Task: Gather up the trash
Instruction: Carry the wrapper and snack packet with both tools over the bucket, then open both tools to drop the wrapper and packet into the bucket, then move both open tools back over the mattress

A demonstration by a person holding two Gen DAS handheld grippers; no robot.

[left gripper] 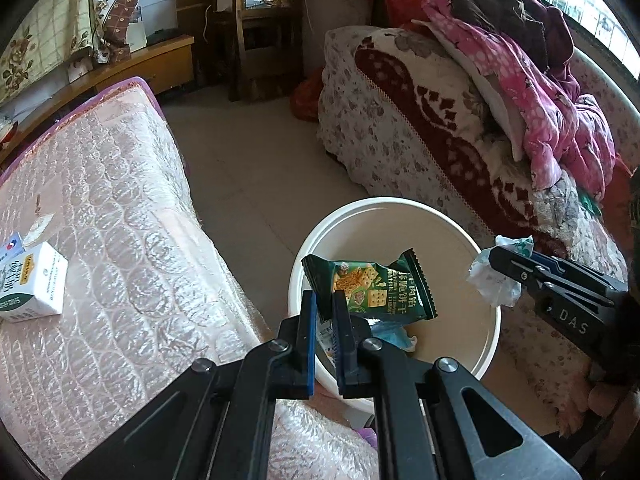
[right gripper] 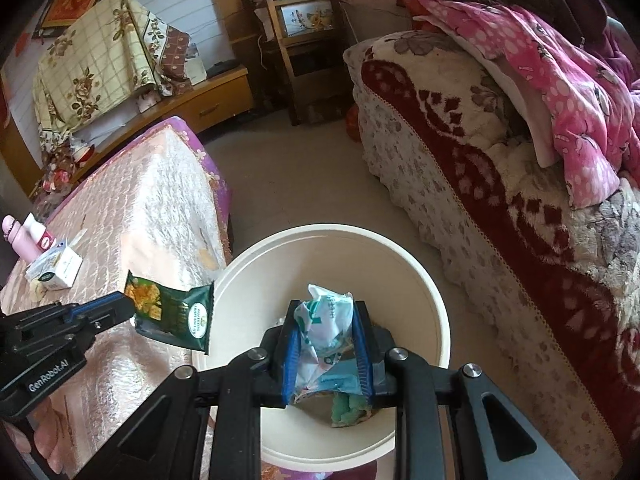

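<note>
A white round trash bin point(left gripper: 486, 344) point(right gripper: 436, 320) stands on the floor between the table and the sofa. My left gripper point(left gripper: 324, 304) point(right gripper: 128, 306) is shut on a corner of a green cracker wrapper point(left gripper: 376, 286) point(right gripper: 174, 316) and holds it over the bin's left rim. My right gripper point(right gripper: 326, 320) point(left gripper: 498, 256) is shut on a crumpled white and teal wrapper point(right gripper: 326, 336) point(left gripper: 494, 278) above the bin's opening. Some blue-white trash point(left gripper: 394, 334) point(right gripper: 350, 410) lies in the bin's bottom.
A table with a pink quilted cover point(left gripper: 120, 240) point(right gripper: 152, 200) is at the left, carrying a white box point(left gripper: 30, 286) point(right gripper: 60, 268) and pink bottles point(right gripper: 20, 242). A sofa point(left gripper: 420, 132) point(right gripper: 480, 180) piled with clothes point(left gripper: 540, 112) is at the right. Tiled floor point(left gripper: 248, 160) lies between.
</note>
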